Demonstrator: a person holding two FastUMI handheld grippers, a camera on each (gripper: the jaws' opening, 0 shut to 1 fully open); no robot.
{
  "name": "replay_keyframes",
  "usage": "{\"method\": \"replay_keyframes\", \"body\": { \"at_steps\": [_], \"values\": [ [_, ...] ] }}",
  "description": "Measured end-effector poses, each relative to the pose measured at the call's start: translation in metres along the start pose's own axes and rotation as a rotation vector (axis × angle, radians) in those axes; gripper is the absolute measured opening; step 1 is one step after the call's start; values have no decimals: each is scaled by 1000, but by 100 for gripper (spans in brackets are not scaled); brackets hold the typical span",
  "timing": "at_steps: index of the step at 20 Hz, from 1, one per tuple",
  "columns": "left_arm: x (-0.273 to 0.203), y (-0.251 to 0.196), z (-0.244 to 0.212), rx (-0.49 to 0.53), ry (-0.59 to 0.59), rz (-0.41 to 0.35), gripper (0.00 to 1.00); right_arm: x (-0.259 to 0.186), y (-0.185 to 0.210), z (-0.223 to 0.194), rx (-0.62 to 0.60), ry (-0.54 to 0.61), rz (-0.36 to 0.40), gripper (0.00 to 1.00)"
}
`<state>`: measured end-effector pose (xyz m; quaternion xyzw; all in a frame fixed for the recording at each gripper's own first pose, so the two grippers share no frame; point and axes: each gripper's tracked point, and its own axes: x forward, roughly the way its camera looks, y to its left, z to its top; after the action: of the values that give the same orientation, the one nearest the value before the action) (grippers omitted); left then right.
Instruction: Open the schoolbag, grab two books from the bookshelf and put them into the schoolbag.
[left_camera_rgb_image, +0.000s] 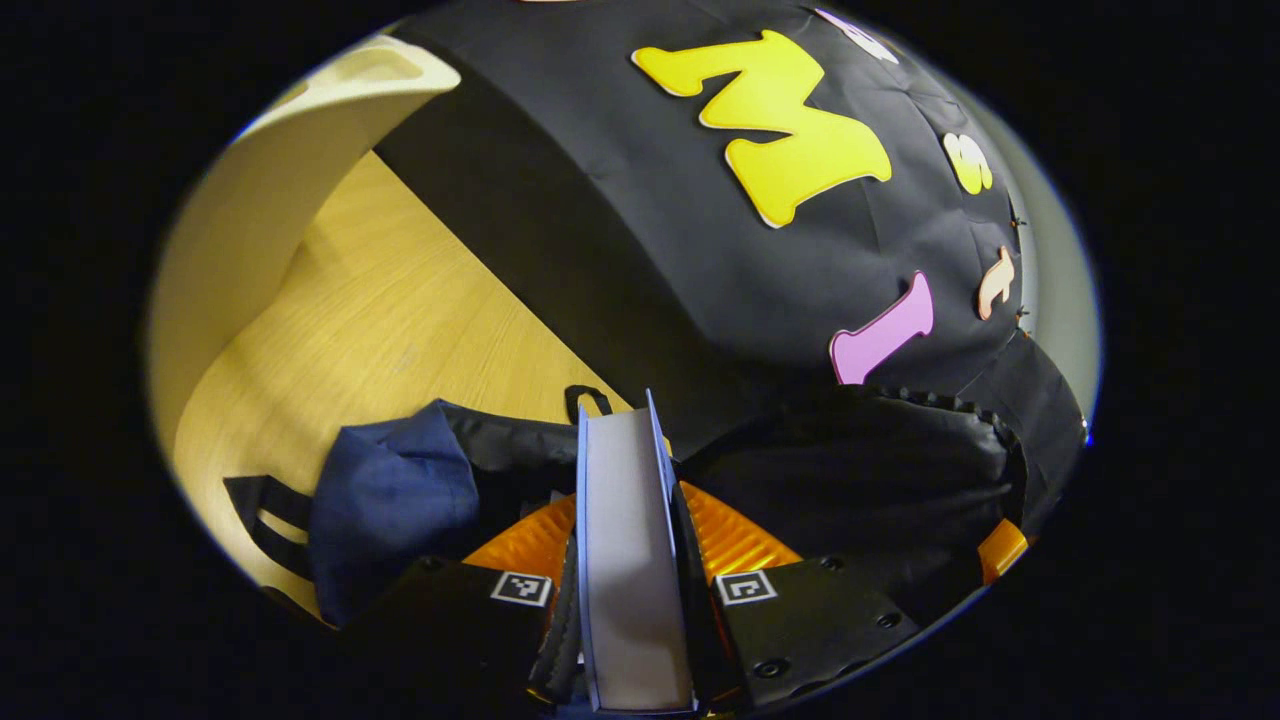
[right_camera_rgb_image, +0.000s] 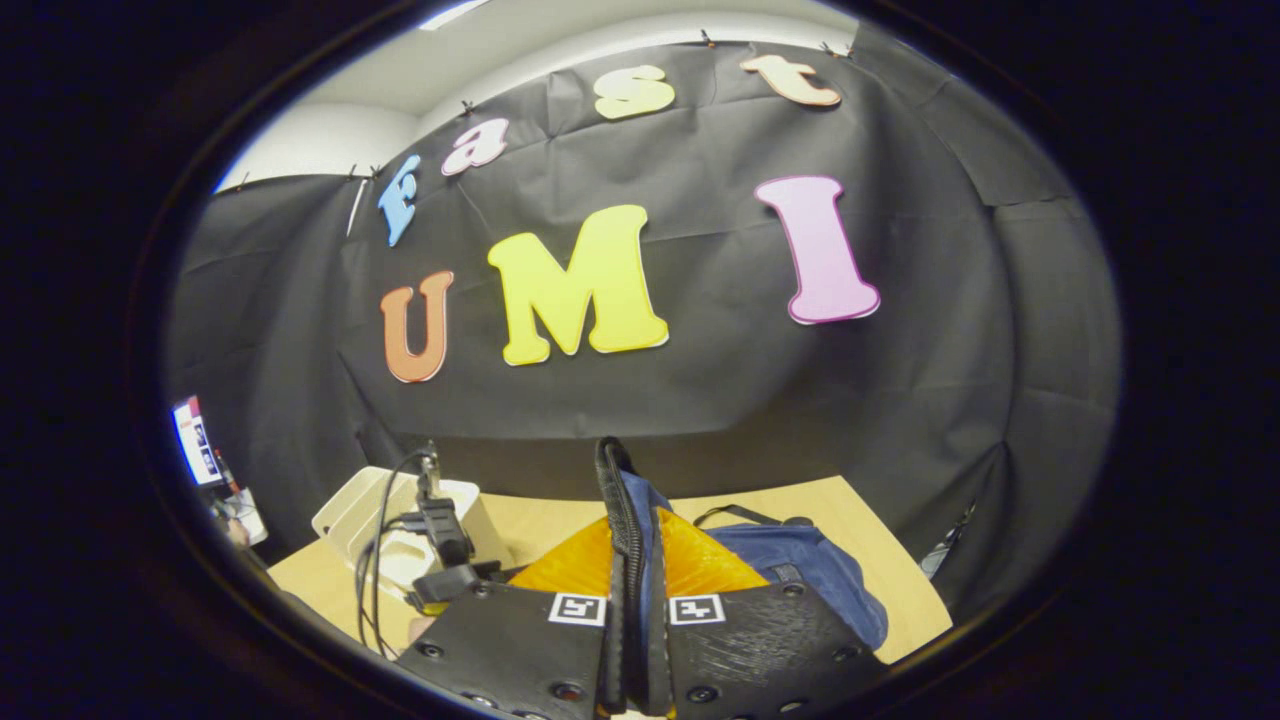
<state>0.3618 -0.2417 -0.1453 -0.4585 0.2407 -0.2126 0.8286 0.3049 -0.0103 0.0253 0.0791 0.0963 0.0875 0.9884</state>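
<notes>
Now the left gripper (left_camera_rgb_image: 630, 600) pinches a book (left_camera_rgb_image: 628, 540) above the bag (left_camera_rgb_image: 400, 490); the right gripper (right_camera_rgb_image: 633, 620) pinches the bag's rim (right_camera_rgb_image: 622, 500). Best lower the book straight in, rim held wide.

We note a light wooden tabletop (left_camera_rgb_image: 400, 330) running up to the black cloth wall (left_camera_rgb_image: 640, 250). A cream-white curved panel (left_camera_rgb_image: 260, 220) rises along the table's far left edge in the left gripper view. In the right gripper view the same tabletop (right_camera_rgb_image: 860, 540) meets the cloth wall (right_camera_rgb_image: 700, 400), with a pale ceiling (right_camera_rgb_image: 560, 35) above it. At the left edge sits a small lit screen (right_camera_rgb_image: 192, 440), too small to make out
</notes>
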Motion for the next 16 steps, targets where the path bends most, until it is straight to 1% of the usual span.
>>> {"method": "replay_keyframes", "body": {
  "at_steps": [1, 2, 3, 4, 5, 6, 7, 8, 10, 11, 12, 13, 14, 15, 16],
  "values": [
    [5, 0, -5, -15, 0, -18, 46, 1, 2, 0, -4, 1, 4, 8],
    [11, 0, -10, -24, 1, -33, 46, 2, 5, 0, -7, 2, 8, 11],
    [16, -1, -15, -30, 2, -45, 46, 3, 7, 0, -10, 7, 11, 8],
    [20, -1, -20, -34, 3, -56, 45, 3, 9, 0, -12, 10, 15, 8],
    [23, -2, -25, -38, 3, -64, 46, 4, 11, 2, -12, 6, 16, 8],
    [26, -3, -31, -41, 4, -70, 46, 4, 11, 2, -20, 5, 12, 11],
    [28, -3, -35, -49, -1, -72, 45, 5, 10, 0, -24, 7, 8, 8],
    [30, -3, -36, -53, -7, -73, 46, 6, 10, 0, -23, 9, 7, 11],
    [31, -3, -38, -31, -15, -76, 46, 7, 11, -1, -9, 12, 10, 11],
    [31, -2, -38, -20, -17, -74, 46, 7, 10, -1, 1, 13, 9, 8],
    [31, 0, -36, -5, -12, -67, 47, 7, 7, -1, 7, 13, 0, 8],
    [30, 6, -37, 21, 2, -39, 49, 8, 3, -2, 17, 13, -11, 8],
    [30, 15, -38, 59, 15, 6, 51, 6, 0, -4, 36, 15, -10, 8],
    [26, 21, -36, 95, 16, 27, 62, 6, 0, -6, 43, 17, -5, 8],
    [22, 24, -33, 116, 15, 40, 66, 7, -5, -8, 48, 21, -15, 8]
  ]
}}
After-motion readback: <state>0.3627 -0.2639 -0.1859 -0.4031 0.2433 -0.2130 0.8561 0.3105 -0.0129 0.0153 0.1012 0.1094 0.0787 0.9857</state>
